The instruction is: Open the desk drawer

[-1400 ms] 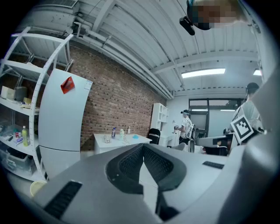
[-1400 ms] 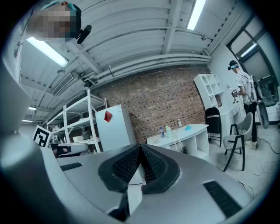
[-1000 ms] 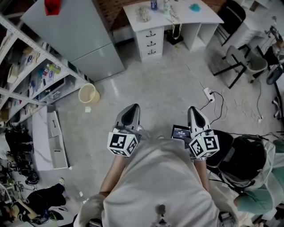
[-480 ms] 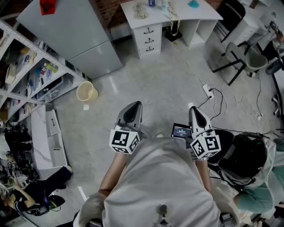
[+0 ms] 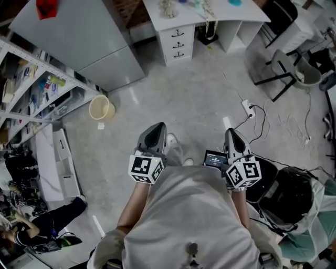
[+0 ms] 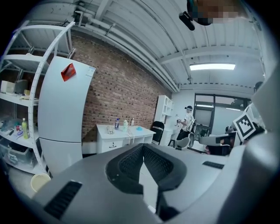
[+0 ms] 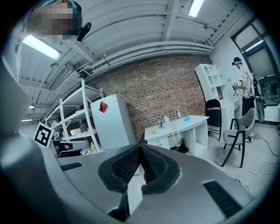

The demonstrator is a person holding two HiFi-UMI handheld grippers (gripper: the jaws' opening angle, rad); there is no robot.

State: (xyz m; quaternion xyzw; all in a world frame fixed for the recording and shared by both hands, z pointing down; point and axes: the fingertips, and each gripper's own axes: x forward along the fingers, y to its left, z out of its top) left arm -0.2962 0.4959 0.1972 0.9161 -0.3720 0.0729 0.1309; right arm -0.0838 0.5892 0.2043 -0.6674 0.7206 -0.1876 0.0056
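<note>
A shelf rack (image 5: 39, 89) at far left holds bottles and boxes, with a pale bucket (image 5: 101, 108) on the floor beside it. The left gripper (image 5: 156, 128) has its fingers pressed together, empty. Well ahead, the drawer stack (image 5: 179, 43) sits shut under the white surface (image 5: 247, 14). The right gripper (image 5: 231, 132) is likewise closed, empty.

The desk (image 5: 247, 14) is white, the wall (image 6: 122, 87) red brick.

text: none legible | small screen (image 5: 214, 157): lit but unreadable (glyphs too small)
</note>
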